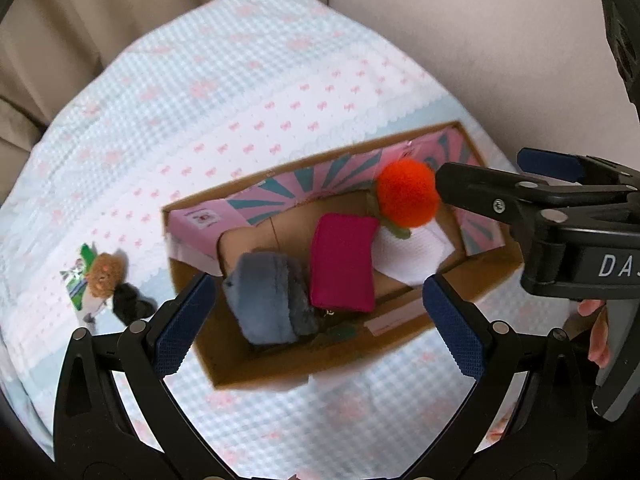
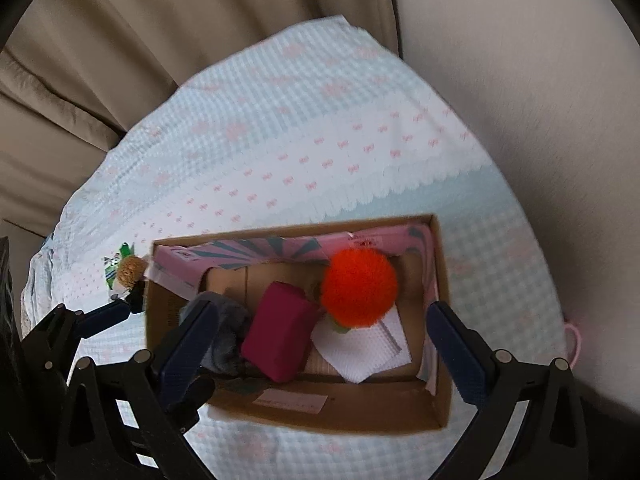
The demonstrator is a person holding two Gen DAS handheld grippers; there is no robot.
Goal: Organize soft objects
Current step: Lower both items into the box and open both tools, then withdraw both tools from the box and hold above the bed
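Our left gripper (image 1: 320, 320) stood with its blue-padded fingers (image 1: 182, 322) spread as wide as they go and nothing between them, hanging above the cardboard box (image 1: 280, 368). Our right gripper (image 2: 324, 344) was just as wide open and just as empty over the same box, its fingers (image 2: 188, 344) clear of the contents. Inside the box a grey furry pouch (image 1: 266, 298) lay at the left end, a magenta pouch (image 1: 344, 262) just beside it near the middle, and a white waffle cloth (image 1: 412, 254) toward the right end. An orange pompom (image 1: 408, 194) sat above the cloth at the box's far right, and we could not tell whether it rested on the cloth. The box stood on a bed cover (image 1: 240, 92) checked in pale blue with pink bows. Near the cover's left edge, outside the box, lay a small brown plush toy (image 1: 106, 276) on a green-and-white packet (image 1: 80, 280).
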